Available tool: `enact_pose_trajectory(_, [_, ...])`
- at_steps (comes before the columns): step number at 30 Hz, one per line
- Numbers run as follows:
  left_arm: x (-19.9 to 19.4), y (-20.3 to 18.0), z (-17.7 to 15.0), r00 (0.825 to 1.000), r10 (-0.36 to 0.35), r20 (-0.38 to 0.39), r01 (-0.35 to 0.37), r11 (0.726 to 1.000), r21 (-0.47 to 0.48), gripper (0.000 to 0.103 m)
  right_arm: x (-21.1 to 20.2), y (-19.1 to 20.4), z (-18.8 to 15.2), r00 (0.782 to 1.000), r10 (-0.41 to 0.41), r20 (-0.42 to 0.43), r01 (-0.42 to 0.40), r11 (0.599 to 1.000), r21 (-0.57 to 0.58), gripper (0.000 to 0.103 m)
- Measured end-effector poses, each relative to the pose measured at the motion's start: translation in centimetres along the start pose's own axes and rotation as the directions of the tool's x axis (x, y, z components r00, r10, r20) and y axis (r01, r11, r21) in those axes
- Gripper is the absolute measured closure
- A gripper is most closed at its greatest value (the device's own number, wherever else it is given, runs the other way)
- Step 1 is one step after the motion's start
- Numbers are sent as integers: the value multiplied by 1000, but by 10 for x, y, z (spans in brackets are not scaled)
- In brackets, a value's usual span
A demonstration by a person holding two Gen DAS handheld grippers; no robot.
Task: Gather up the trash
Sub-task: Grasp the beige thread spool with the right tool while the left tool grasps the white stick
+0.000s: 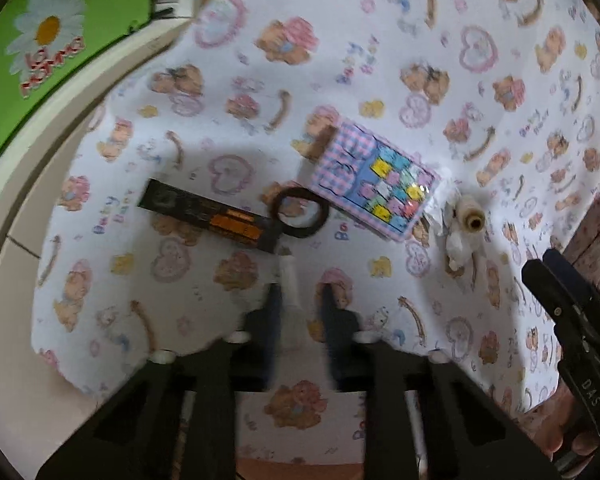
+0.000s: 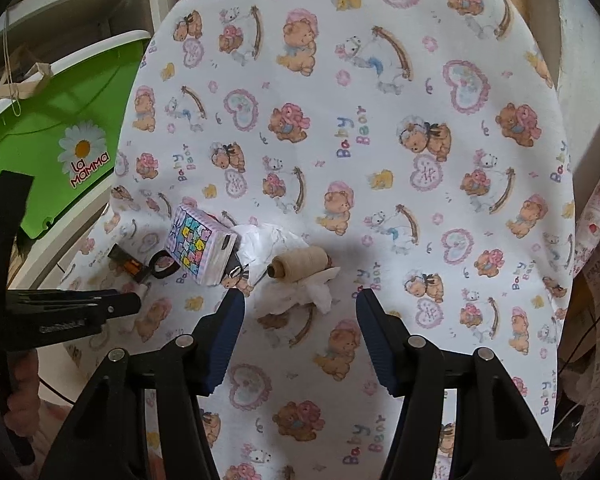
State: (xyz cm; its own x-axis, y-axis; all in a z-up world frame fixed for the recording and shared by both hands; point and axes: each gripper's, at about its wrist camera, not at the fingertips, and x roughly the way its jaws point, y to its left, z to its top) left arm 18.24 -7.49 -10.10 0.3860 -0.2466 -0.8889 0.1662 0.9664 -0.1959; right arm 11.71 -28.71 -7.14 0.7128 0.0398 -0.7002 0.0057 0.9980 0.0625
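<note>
Now the left tool [image 1: 298, 300] is clamped on a white scrap [image 1: 288, 276]; the right tool [image 2: 300, 312], jaws apart, faces the tissue [image 2: 296, 296]; next, bin [image 2: 60, 120] the scrap

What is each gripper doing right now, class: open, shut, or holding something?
Left gripper: shut on a small white object, too blurred to identify.
Right gripper: open, holding nothing, above the crumpled tissue and thread spool.

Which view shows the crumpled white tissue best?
The right wrist view: the crumpled white tissue lies sharp and unobstructed just ahead of the open right tool, spreading under the thread spool. The left wrist view shows only a small, blurred scrap near its right edge.
</note>
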Motion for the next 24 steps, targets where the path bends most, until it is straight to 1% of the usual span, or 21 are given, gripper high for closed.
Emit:
enact_pose_trajectory(2, [3,-2,0,1000,0,7,0,1000,6,95,-1,2,-1,1000,-5,3,5,1000,-11,42])
enact_pose_trajectory(4, [2,-1,0,1000,-12,5,12,1000,2,97,-3,4,-1,1000,-11,9,11,1000,-21,42])
enact_pose_trajectory(5, [1,0,1,1000,-24,6,24,1000,-5,103,-3,4,-2,1000,-11,10,11,1000,-21,42])
enact_pose_trajectory(8, [-11,6,2,998,-58,23,58,998,-19,103,-5,3,-2,1000,-4,12,4,1000,-11,42])
enact_pose_trajectory(11, [-26,8,3,995,-72,67,72,997,1,103,-7,0,-1,1000,11,14,-11,1000,6,42])
enact_pose_trajectory(14, [-32,11,5,993,-91,74,91,996,5,103,-10,-6,4,999,33,18,-34,998,47,42])
enact_pose_trajectory(15, [-31,13,7,994,-91,65,91,996,1,100,-12,-11,6,999,45,23,-46,996,74,42])
enact_pose_trajectory(16, [-28,13,7,994,-91,52,92,996,-6,95,-13,-15,8,998,56,25,-59,993,100,42])
enact_pose_trajectory(17, [-24,13,8,995,-98,27,98,995,-4,78,-14,-19,10,997,70,28,-73,989,129,42])
enact_pose_trajectory(18, [-20,11,8,995,-101,9,101,995,5,70,-16,-23,11,996,81,32,-85,985,153,42])
enact_pose_trajectory(20, [-11,2,7,997,-79,-10,79,996,28,69,-17,-25,14,997,69,34,-73,985,157,42])
enact_pose_trajectory(22, [-4,-5,7,997,-62,-37,64,997,49,69,-17,-22,16,999,40,34,-44,991,125,42])
enact_pose_trajectory(24, [5,-10,6,997,-27,-70,31,998,61,69,-16,-21,17,998,50,28,-53,991,124,42])
